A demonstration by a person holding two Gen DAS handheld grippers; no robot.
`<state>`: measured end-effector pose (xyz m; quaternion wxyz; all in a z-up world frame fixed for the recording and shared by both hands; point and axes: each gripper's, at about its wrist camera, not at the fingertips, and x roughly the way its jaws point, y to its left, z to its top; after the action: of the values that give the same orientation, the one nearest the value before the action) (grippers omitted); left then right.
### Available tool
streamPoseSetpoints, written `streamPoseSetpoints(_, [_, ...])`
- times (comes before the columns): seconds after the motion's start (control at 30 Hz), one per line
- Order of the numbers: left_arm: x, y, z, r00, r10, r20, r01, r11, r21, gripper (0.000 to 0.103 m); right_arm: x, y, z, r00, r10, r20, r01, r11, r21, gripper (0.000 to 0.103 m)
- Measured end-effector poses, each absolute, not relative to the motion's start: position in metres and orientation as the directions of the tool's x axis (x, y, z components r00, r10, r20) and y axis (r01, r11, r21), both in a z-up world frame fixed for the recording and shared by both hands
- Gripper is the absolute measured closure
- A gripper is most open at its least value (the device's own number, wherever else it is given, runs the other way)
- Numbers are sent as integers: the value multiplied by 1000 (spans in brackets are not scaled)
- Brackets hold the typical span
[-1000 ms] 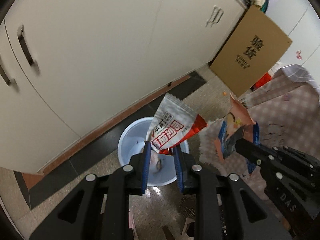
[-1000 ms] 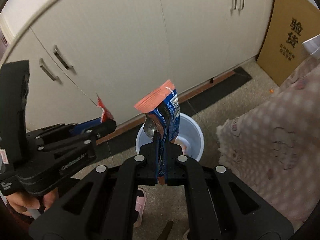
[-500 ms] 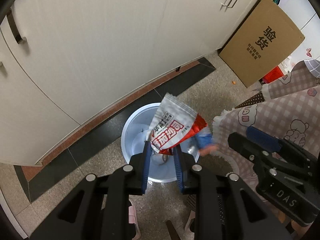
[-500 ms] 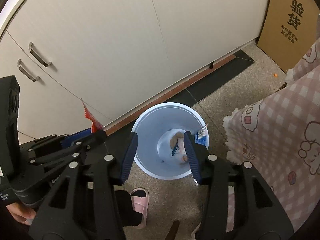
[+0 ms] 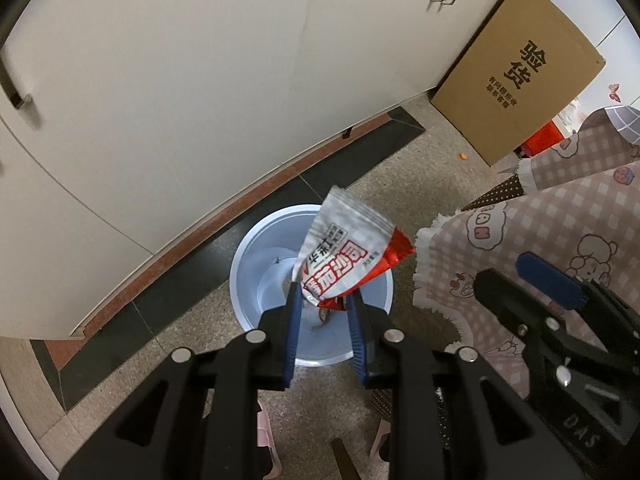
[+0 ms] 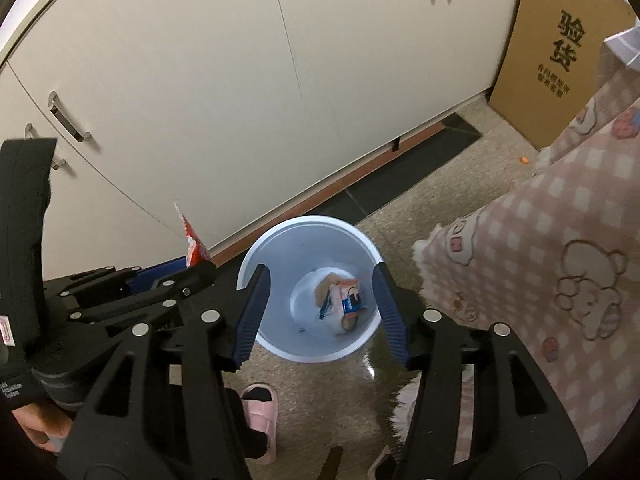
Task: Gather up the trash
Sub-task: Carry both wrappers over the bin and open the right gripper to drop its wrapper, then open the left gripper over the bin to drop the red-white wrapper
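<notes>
A pale blue bin stands on the floor by the cabinets. My left gripper hangs over it, shut on a white and red snack packet; an edge of that packet shows in the right wrist view. My right gripper is also above the bin, jaws opening with nothing between them. An orange and blue wrapper lies at the bin's bottom among other scraps. The right gripper shows at the right of the left wrist view.
Cream cabinet doors run behind the bin. A cardboard box leans at the far right. A pink checked tablecloth hangs at the right. Pink slippers are on the speckled floor below me.
My right gripper opened and let go of the orange and blue wrapper, which fell into the bin. Both grippers sank closer to the bin. The left grip stayed the same.
</notes>
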<state>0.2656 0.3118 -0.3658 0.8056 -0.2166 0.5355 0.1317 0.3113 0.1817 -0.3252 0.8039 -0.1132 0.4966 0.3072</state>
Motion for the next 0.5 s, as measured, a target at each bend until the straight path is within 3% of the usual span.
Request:
streamPoseSetpoints(0.33, [275,300,-337,428,-9,-904,-403,893,-200,80,313,159,-300,355,427,-832,-573,802,167,46])
streamPoseSetpoints(0.4, [275,300,-331,438,3,-899,-399,897,-191,70,313,155,-294,366,436,-822,-564,807,176,46])
streamPoseSetpoints(0.47, [272,301,-323,451,40,-892,-417,892,-171,42,313,151,-289,373,440,-817,-557,810,182,45])
streamPoseSetpoints(0.5, [270,302,-318,463,48,-885,-420,891,-171,40,313,149,-287,373,445,-814,-555,811,188,45])
